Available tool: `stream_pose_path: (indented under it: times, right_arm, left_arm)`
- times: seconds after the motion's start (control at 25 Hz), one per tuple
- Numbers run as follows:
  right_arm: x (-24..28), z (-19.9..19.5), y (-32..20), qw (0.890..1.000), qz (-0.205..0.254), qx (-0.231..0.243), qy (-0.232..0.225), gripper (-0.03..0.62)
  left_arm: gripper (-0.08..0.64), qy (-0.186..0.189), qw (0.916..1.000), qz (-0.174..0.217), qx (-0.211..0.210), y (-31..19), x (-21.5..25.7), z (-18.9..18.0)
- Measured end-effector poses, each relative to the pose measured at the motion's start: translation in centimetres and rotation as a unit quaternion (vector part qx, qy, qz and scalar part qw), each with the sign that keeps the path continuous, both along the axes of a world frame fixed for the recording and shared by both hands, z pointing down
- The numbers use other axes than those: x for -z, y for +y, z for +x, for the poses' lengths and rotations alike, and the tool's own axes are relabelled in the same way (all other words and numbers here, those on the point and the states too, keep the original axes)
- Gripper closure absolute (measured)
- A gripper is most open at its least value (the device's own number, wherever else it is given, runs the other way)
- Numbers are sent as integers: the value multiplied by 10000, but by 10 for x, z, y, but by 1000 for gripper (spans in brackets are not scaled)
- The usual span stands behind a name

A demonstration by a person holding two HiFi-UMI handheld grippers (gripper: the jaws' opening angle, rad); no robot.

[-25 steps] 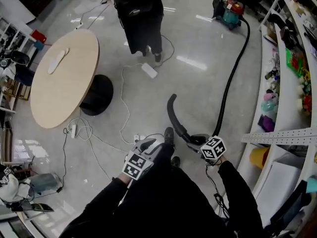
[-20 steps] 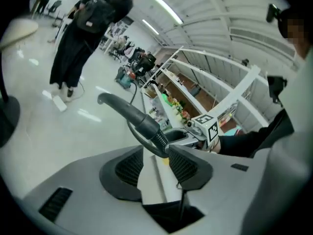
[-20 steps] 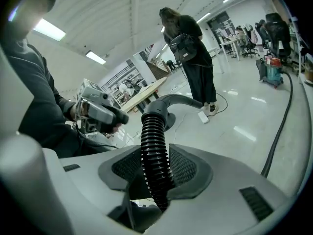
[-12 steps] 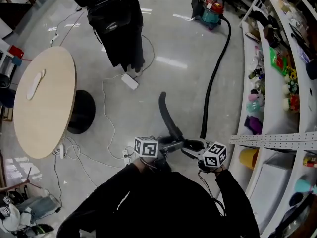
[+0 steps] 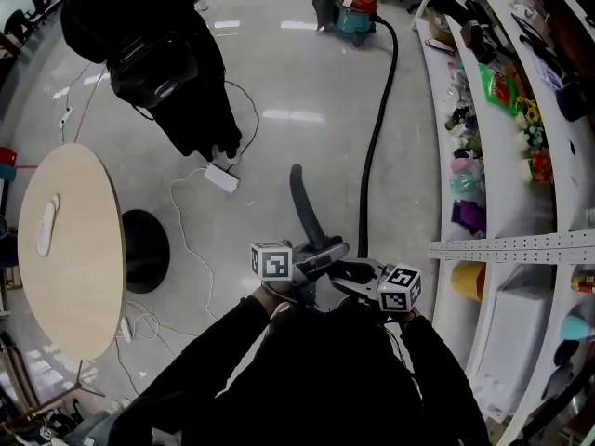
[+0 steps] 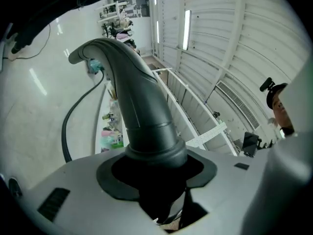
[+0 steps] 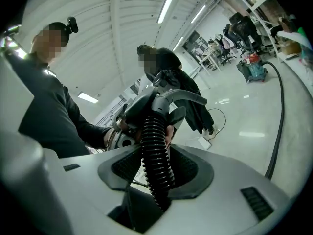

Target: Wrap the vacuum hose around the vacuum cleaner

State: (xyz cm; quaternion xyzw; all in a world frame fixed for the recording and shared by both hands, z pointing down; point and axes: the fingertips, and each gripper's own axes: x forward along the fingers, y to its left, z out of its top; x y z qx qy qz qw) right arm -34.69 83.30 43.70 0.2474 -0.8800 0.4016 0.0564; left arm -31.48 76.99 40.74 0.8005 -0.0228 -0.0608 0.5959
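Standing far off on the glossy floor [image 5: 307, 91], the red and teal vacuum cleaner [image 5: 354, 9] is well apart from both grippers. The black vacuum hose [image 5: 375, 128] runs from it in a long line along the foot of the shelves [image 5: 521, 165] and is not wound around it at all. The right gripper [image 5: 358, 275] is clamped on the ribbed end of the hose. The left gripper [image 5: 321, 256] is closing its jaws on the smooth curved tube [image 5: 302, 203] at the hose's end, whose collar fills the gap between them; the tube juts forward over the floor.

Left of the hose stands a person in black [image 5: 172, 72]. A white power brick [image 5: 221, 178] lies at this person's feet, and thin white cords [image 5: 186, 240] trail from it toward the round desk [image 5: 79, 268], which carries a pale flat object [image 5: 45, 226]. The shelves hold toys and bottles, with print too small to read. Each gripper's cube shows only black-and-white square markers.
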Motion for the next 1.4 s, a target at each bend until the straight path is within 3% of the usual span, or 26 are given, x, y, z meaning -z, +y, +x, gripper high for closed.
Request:
stream_pose_path:
  times: [0.12,0.24,0.32,0.44,0.48,0.56,0.64,0.72,0.8,0.84,0.96,1.08,1.16,1.24,1.28,1.36,1.4]
  right_arm:
    - [1,2,-13,9999,98,78,119,402]
    - [-9,20,-17,9919,451,629,1005,316]
    - [-24,38,-10,9734,738,1344,1703,298]
    - [-48,56,2,9281,1224,2498,2476,298]
    - [-53,60,3,9161,1367,2775,2553,298]
    - [-52,66,3,9050,1573,3127,2418,308]
    - [-41,78,-4,9094,1679,3173,2101,434]
    - [-27,96,-18,9296,1569,2915,1621,443]
    - [-13,114,-32,9503,1375,2566,1105,445]
    - [-8,122,-39,9572,1296,2425,902,445]
    - [0,144,-58,9685,1028,2212,493,446]
    - [-2,166,-67,9746,668,2127,226,446]
    - [-3,180,-74,9823,432,1820,48,446]
    - [0,192,-92,9906,205,1340,-201,446]
    - [4,197,-104,9934,90,1091,-343,446]
    - [10,207,-132,9962,-182,606,-603,446]
    - [11,211,-147,9962,-343,372,-707,446]
  left_arm:
    - [333,-74,9981,269,-555,-5,4,7]
    - [333,-271,9918,622,-1082,-8,9,24]
    - [333,-229,9871,766,-1387,-12,19,37]
    - [333,-129,9744,966,-2024,-12,41,61]
    - [333,-111,9699,982,-2223,-13,51,71]
    - [333,-101,9644,952,-2465,-21,69,94]
    - [333,-207,9640,966,-2469,-36,81,122]
    - [331,-414,9710,1019,-2121,-61,83,151]
    - [222,-771,9787,1030,-1598,-87,74,167]
    - [205,-965,9814,954,-1357,-99,65,167]
    - [184,-1209,9887,123,-876,-108,35,148]
    - [184,-699,9929,-742,-613,-89,17,136]
    - [186,-676,9933,-848,-393,-76,2,125]
    - [186,-1370,9894,-242,-415,-62,-19,118]
    - [186,-1845,9810,286,-533,-58,-28,121]
    - [186,-2610,9507,1416,-893,-53,-39,136]
    - [186,-2794,9350,1876,-1122,-52,-42,147]
